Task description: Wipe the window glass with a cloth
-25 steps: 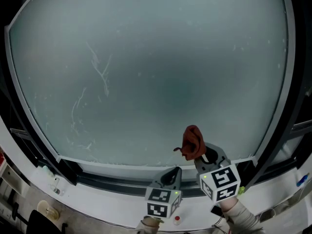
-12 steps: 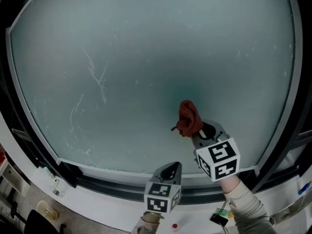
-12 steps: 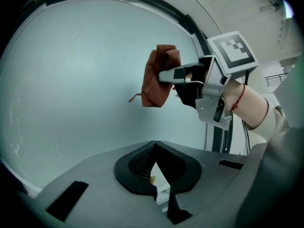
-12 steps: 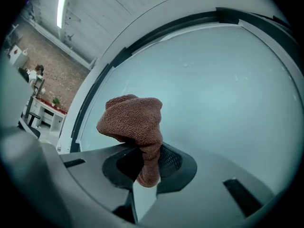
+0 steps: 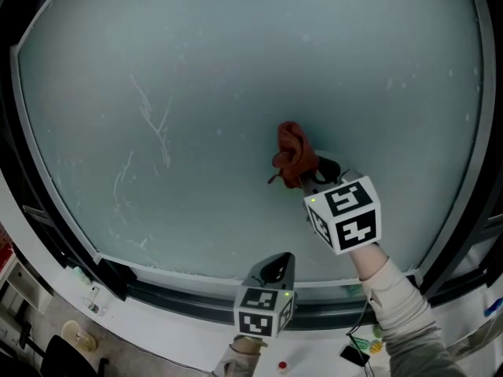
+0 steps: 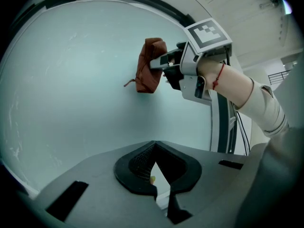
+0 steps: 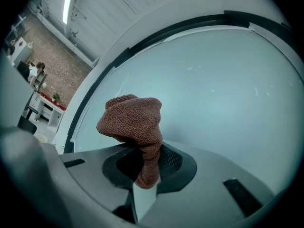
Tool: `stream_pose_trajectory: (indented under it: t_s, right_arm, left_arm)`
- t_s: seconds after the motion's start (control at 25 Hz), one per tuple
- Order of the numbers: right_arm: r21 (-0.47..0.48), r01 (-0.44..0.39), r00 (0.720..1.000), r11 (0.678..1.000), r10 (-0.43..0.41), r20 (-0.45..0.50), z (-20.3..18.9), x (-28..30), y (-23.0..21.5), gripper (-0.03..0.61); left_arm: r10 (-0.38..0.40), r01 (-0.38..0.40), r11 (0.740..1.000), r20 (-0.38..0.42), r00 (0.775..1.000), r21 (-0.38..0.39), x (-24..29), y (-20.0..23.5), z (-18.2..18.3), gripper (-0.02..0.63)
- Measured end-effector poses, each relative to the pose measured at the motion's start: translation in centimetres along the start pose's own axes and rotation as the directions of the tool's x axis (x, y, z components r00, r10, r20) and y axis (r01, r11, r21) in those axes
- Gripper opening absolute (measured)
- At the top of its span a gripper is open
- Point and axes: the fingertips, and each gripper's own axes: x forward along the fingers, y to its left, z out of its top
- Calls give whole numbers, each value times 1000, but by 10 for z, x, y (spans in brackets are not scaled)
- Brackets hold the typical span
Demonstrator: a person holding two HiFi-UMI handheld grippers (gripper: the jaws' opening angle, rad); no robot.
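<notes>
A large frosted window glass (image 5: pixel 236 77) fills the head view, with white scratch-like streaks (image 5: pixel 153 124) at its left. My right gripper (image 5: pixel 309 171) is shut on a rust-brown cloth (image 5: pixel 294 154), bunched at the jaws and held at the pane near its middle. The cloth (image 7: pixel 135 127) sticks up between the jaws in the right gripper view, and the cloth (image 6: pixel 148 65) also shows in the left gripper view. My left gripper (image 5: pixel 275 270) hangs low by the bottom frame, jaws together with nothing in them, well below the cloth.
A dark window frame (image 5: pixel 157 293) runs along the bottom edge, over a white sill (image 5: pixel 157 332). Dark frame bars (image 5: pixel 479 195) close the right side. A cluttered floor area (image 5: pixel 47 328) lies at the lower left. A distant person (image 7: pixel 37 70) stands by a brick wall.
My right gripper has carried the cloth up and slightly left across the glass, from near the bottom frame to the middle. The left gripper has stayed low by the frame.
</notes>
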Motion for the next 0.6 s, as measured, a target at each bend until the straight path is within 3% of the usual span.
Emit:
stream_pose_trajectory:
  t_s: [0.6]
  right_arm:
    - [-50,68,997,996,-70,-37,-13,-11,-41,48]
  left_arm:
    - [-13,13,1000,23,1000,11,16,-2,3,5]
